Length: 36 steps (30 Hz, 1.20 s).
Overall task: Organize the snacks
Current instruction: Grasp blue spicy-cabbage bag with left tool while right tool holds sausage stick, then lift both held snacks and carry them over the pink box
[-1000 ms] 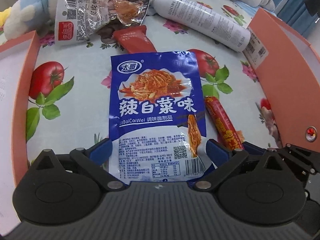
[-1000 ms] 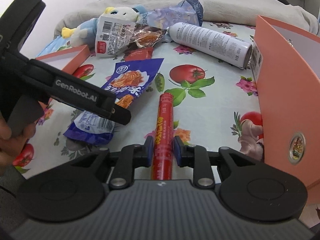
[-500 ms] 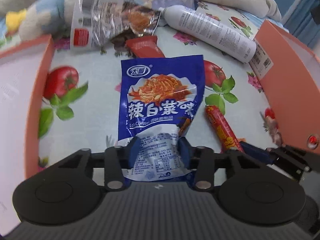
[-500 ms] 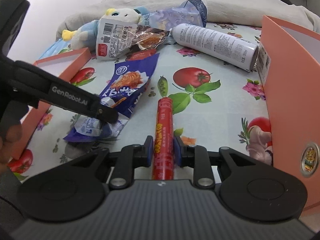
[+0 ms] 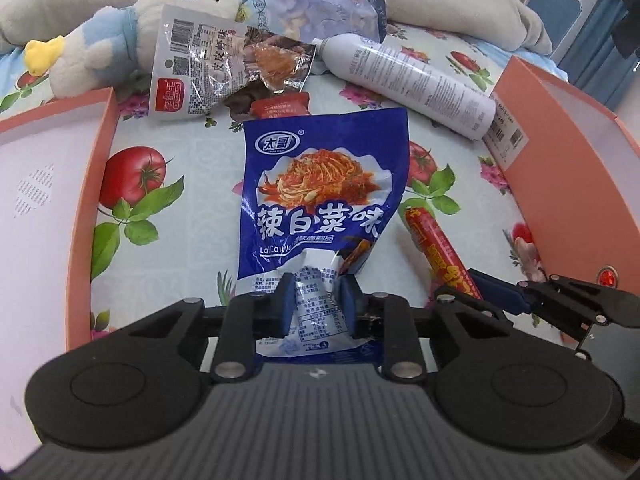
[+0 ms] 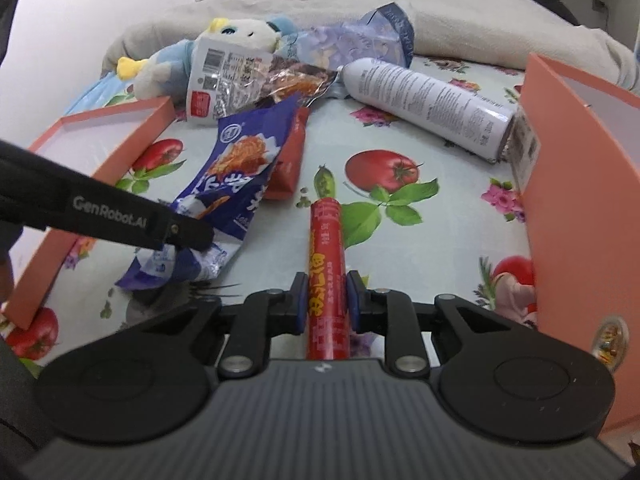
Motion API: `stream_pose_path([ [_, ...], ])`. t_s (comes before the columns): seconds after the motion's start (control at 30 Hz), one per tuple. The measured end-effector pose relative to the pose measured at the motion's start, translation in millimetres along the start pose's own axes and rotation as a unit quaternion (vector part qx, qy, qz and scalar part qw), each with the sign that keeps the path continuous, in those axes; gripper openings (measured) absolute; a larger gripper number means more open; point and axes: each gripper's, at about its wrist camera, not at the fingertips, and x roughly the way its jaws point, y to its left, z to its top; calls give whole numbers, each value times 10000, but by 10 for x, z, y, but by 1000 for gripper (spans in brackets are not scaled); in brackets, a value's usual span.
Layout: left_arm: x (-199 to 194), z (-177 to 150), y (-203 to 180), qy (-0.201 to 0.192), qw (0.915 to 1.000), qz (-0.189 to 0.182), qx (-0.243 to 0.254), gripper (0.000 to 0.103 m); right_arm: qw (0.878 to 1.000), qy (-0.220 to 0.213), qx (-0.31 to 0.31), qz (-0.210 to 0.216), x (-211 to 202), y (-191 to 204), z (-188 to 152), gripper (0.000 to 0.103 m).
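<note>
My left gripper (image 5: 316, 300) is shut on the bottom edge of a blue noodle snack packet (image 5: 320, 184), which is lifted and crumpled at the grip; it also shows in the right wrist view (image 6: 236, 168). My right gripper (image 6: 327, 300) is shut on a red sausage stick (image 6: 326, 252), also seen in the left wrist view (image 5: 436, 248). A small red packet (image 6: 290, 160) lies under the blue packet's far end. A silver snack packet (image 5: 208, 68) lies further back.
An orange box lid (image 5: 92, 184) lies at the left and an orange box wall (image 5: 568, 152) stands at the right. A white spray can (image 5: 408, 84), a plush toy (image 5: 100, 40) and a blue-grey bag (image 5: 332, 8) lie at the back on the tomato-print cloth (image 5: 180, 160).
My left gripper has closed on the blue packet's bottom edge and lifted it, crumpling it. My right gripper stays shut on the sausage stick and has risen slightly.
</note>
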Motion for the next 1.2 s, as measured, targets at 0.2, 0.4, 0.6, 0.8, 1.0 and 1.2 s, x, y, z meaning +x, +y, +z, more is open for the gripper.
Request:
stream_pose_path([
  [0.2, -181, -18, -5, -148, 9997, -113, -146, 28, 9996, -123, 241, -77, -201, -90, 5, 23],
  [0.4, -394, 88, -21, -329, 9989, -206, -248, 28, 9985, -337, 415, -78, -444, -184, 149, 23],
  [0.6, -598, 235, -33, -460, 9976, -317, -399, 28, 9969, -579, 531, -21, -689, -248, 368, 23],
  [0.8, -800, 346, -55, -638, 9960, -393, -482, 28, 9956, -806, 486, 19, -875, -243, 548, 23],
  [1.0, -1009, 476, -11, -866, 9929, -421, -695, 28, 9943, -917, 546, -9, -966, -288, 677, 23],
  [1.2, -1179, 633, -89, -1034, 9917, -480, -601, 28, 9920, -1148, 520, -34, -1126, -356, 857, 23],
])
